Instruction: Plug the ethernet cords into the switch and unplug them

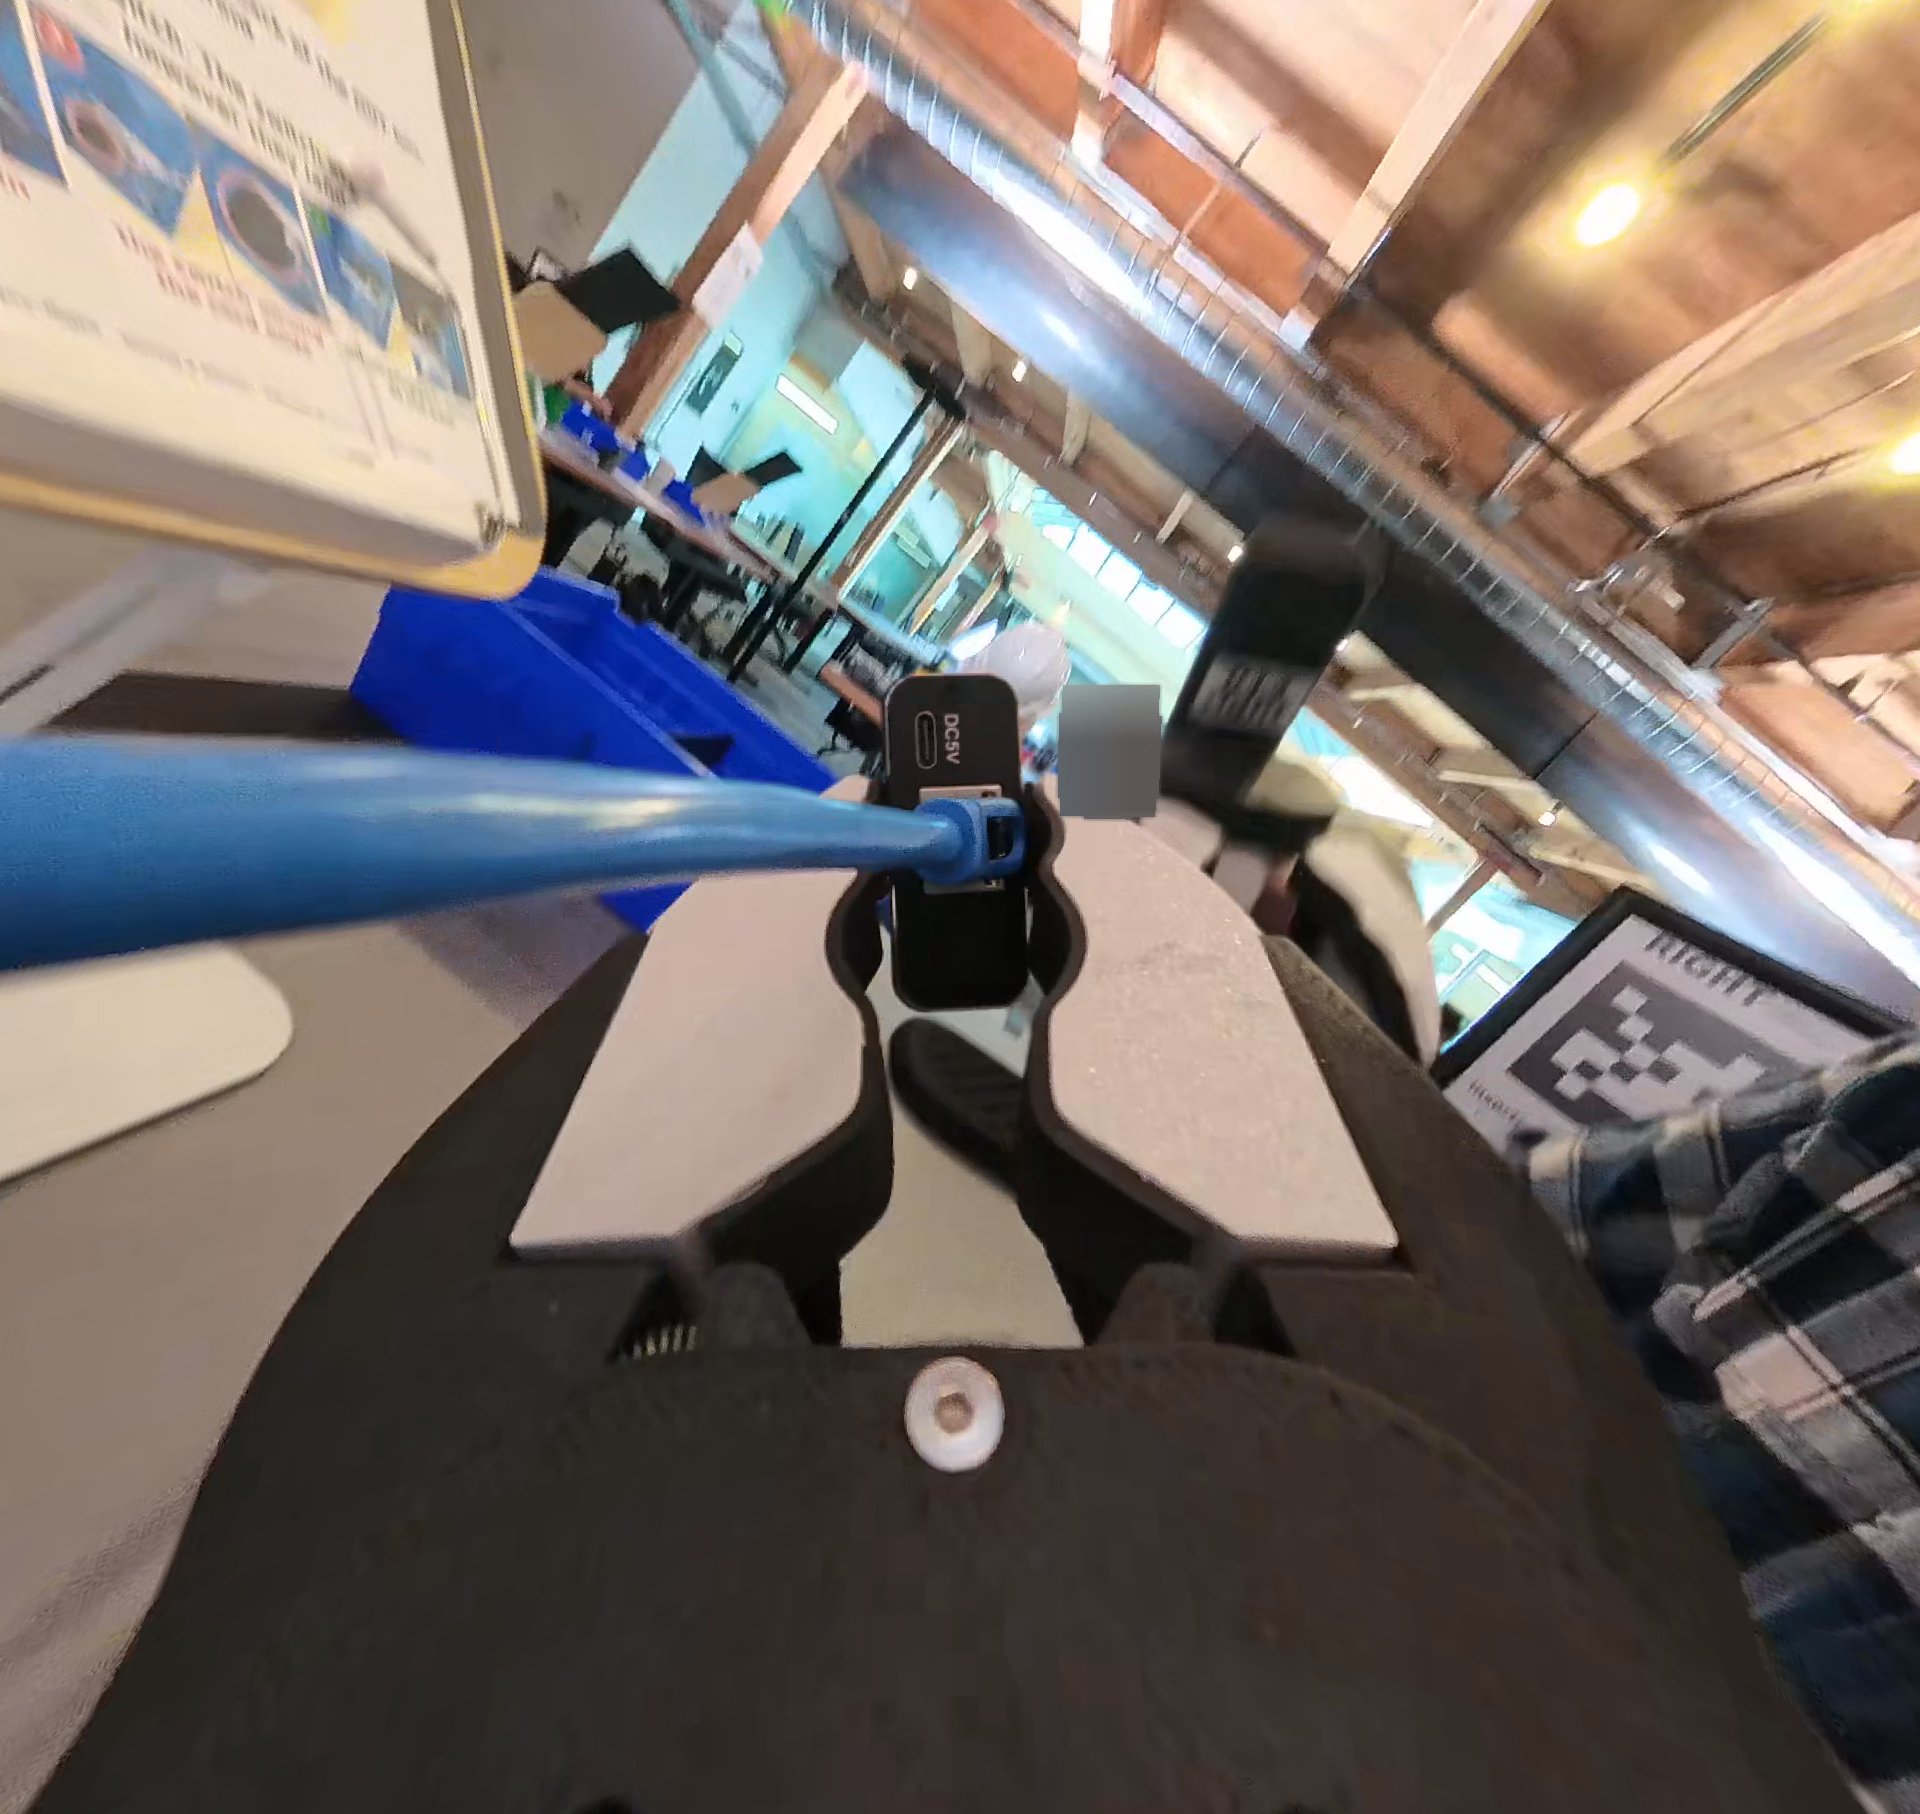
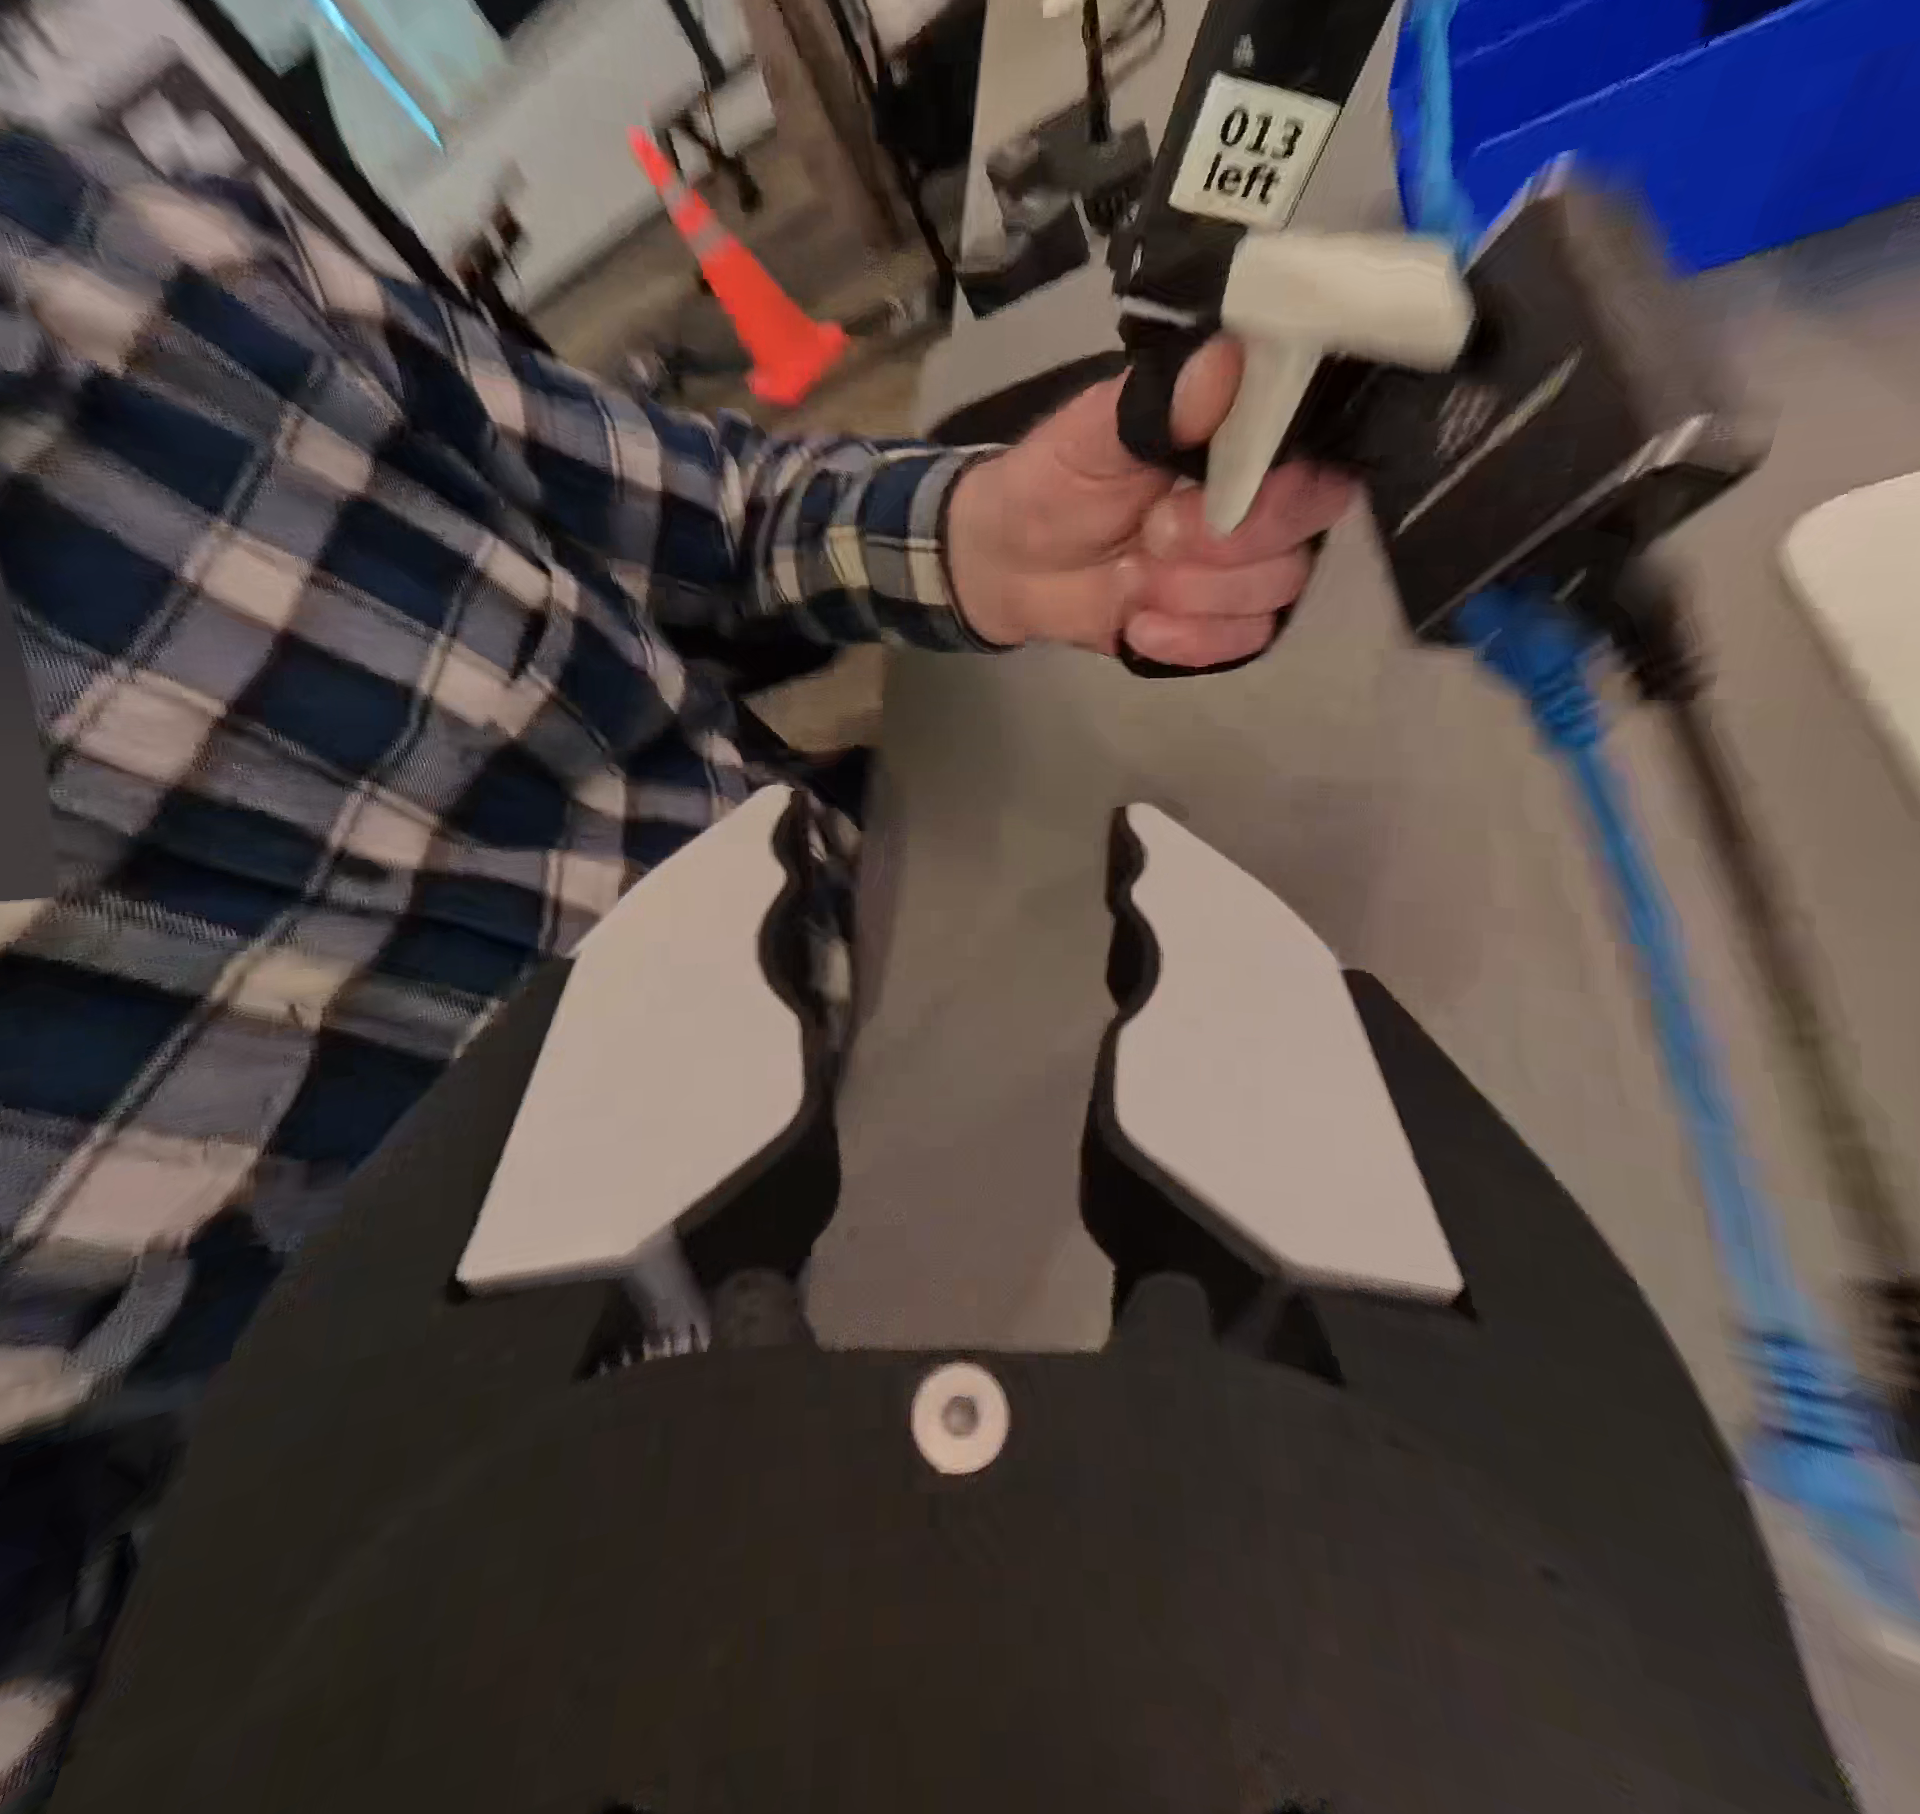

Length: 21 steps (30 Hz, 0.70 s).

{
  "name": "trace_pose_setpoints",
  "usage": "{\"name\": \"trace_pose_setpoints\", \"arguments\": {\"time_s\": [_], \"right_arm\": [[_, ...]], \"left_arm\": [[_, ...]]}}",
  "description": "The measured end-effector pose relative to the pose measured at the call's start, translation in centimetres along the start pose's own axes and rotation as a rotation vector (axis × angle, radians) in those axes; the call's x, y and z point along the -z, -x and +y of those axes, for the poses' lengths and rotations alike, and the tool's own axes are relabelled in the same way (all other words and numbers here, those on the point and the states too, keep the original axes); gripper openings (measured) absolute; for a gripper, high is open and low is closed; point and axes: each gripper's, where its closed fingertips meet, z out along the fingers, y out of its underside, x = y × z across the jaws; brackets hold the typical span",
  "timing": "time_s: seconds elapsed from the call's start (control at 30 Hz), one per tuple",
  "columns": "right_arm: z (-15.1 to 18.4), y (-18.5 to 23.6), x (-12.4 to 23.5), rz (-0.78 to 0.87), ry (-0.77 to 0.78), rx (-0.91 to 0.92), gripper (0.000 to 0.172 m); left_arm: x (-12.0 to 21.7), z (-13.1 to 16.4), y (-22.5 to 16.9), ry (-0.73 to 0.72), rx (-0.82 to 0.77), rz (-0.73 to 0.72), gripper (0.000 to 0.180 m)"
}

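Note:
My left gripper is shut on a small black switch, which stands upright between the pads and is lifted toward the ceiling. A blue ethernet cord runs in from the left, and its plug sits in a port of the switch. My right gripper is open with nothing between its fingers, above the grey table. In the right wrist view a hand holds the left gripper's handle, and the blue cord hangs down at the right. The switch is hidden there.
A blue bin stands behind the work area and also shows in the right wrist view. An instruction board leans at upper left. A plaid sleeve fills the left. An orange cone stands on the floor.

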Motion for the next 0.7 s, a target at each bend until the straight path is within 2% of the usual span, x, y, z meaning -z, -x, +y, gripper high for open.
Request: {"name": "trace_pose_setpoints", "arguments": {"time_s": [0.07, 0.13, 0.2, 0.27, 0.37, 0.4, 0.47, 0.5, 0.67, 0.7], "right_arm": [[0.4, -0.6, -2.4, -0.017, -0.160, -0.092, 0.075], [-0.7, -2.8, -3.7, 0.015, -0.409, -0.144, 0.096], [-2.2, -5.0, -3.5, 0.062, -0.640, -0.171, 0.102], [-4.1, -6.4, -1.9, 0.067, -0.854, -0.200, 0.093], [-5.8, -7.4, -1.5, 0.073, -0.950, -0.172, 0.080], [-6.4, -7.1, -1.6, 0.027, -0.960, -0.164, 0.071], [-7.1, -7.0, -1.0, 0.035, -0.994, -0.135, 0.046], [-7.2, -7.1, -0.9, 0.032, -0.992, -0.132, 0.027], [-7.6, -6.8, 0.6, 0.050, -0.964, -0.083, 0.026], [-7.9, -6.9, 2.0, 0.066, -0.992, -0.083, 0.026]], "left_arm": [[-0.1, -1.2, -0.5, -0.061, 0.001, 0.019, 0.024], [-0.5, -1.5, -1.2, -0.080, -0.004, 0.036, 0.024], [-0.9, -1.2, -1.9, -0.091, -0.002, 0.046, 0.024], [-1.3, -0.2, -2.3, -0.080, -0.007, 0.036, 0.024], [-1.7, 1.0, -2.5, -0.074, -0.001, 0.031, 0.023], [-1.8, 1.3, -2.5, -0.071, 0.005, 0.028, 0.023], [-1.9, 1.6, -2.9, -0.078, 0.010, 0.048, 0.024], [-1.9, 1.6, -3.2, -0.082, 0.006, 0.055, 0.024], [-2.3, 1.4, -3.5, -0.064, -0.028, 0.064, 0.025], [-2.2, 1.3, -3.5, -0.067, -0.045, 0.053, 0.034]]}}
